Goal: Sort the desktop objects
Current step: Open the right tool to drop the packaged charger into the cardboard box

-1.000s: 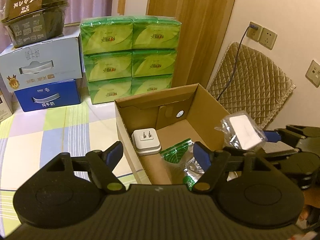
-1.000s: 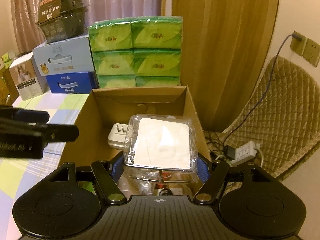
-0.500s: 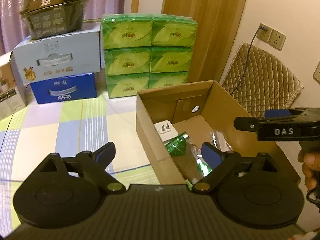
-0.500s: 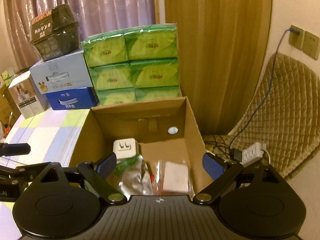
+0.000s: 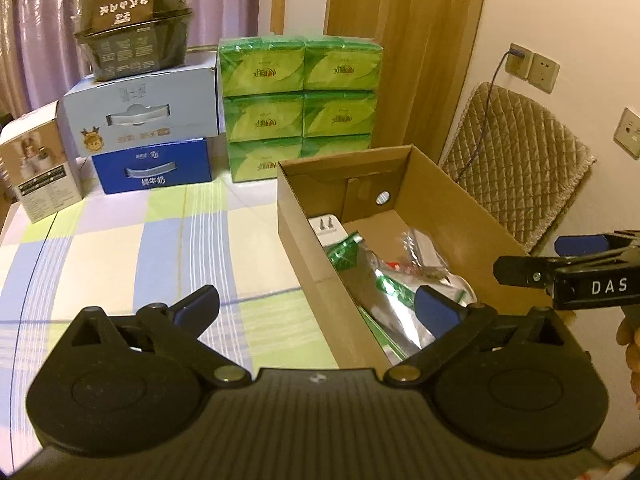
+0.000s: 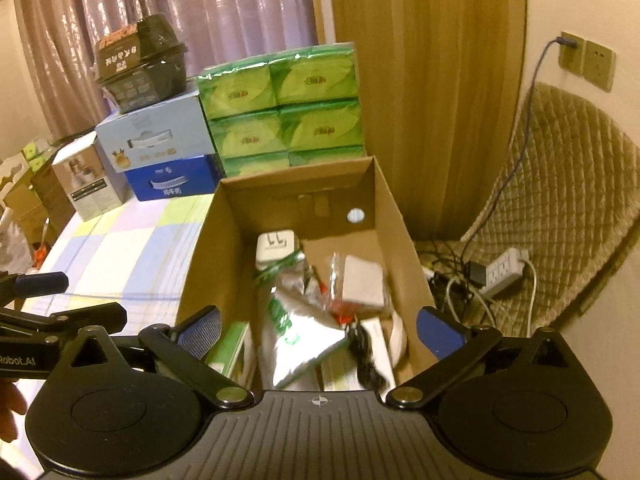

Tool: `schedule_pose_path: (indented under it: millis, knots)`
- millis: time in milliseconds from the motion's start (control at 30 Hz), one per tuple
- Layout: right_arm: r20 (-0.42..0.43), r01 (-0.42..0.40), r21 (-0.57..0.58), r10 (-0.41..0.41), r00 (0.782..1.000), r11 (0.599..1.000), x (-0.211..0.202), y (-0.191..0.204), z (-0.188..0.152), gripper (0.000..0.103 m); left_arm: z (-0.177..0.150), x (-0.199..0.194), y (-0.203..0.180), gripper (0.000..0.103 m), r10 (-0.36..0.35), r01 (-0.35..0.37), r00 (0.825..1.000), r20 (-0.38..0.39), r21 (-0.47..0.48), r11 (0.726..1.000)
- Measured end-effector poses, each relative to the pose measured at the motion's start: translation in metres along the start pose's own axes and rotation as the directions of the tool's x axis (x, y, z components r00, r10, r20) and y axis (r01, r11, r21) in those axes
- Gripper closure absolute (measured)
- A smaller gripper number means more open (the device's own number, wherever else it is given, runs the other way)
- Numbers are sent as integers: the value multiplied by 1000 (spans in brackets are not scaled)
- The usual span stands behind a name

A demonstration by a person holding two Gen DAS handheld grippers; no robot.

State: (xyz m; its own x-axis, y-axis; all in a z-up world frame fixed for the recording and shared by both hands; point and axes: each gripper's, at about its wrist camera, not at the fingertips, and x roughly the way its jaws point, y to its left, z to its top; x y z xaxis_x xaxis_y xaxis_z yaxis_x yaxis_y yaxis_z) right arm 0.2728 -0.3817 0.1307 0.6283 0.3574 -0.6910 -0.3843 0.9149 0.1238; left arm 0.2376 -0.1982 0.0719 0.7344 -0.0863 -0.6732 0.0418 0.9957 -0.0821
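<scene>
A checked cloth [image 5: 120, 248] covers the table, with stacked boxes [image 5: 140, 120] and green tissue packs [image 5: 300, 96] at the back before curtains [image 6: 180, 20]. The carton [image 6: 200, 248] holds a white plug [image 6: 276, 246], a foil bag [image 6: 296, 332] and a wrapped white pack [image 6: 362, 282]. Both the left gripper [image 5: 316, 308] and right gripper [image 6: 318, 330] are spread wide, holding nothing.

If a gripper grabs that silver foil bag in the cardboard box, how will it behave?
The silver foil bag looks creased and slumped over other items, so it would probably flop and crumple rather than stay stiff. Its shiny film suggests it may slip between pads. It seems light for its size, though its contents are hidden inside the cardboard box.
</scene>
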Motion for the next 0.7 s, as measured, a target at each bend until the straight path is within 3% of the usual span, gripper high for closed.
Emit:
schedule_pose_path:
  millis: [267, 700]
  knots:
    - [-26, -14, -18, 14, 1000, 1000, -54, 12, -31, 2, -29, -59, -30, 1, 9, -9, 1000, 13, -5, 1000]
    - [30, -1, 38, 0, 1000, 999, -136, 16, -90, 2, -76, -121, -64, 1, 24, -24, 1000, 4, 22, 999]
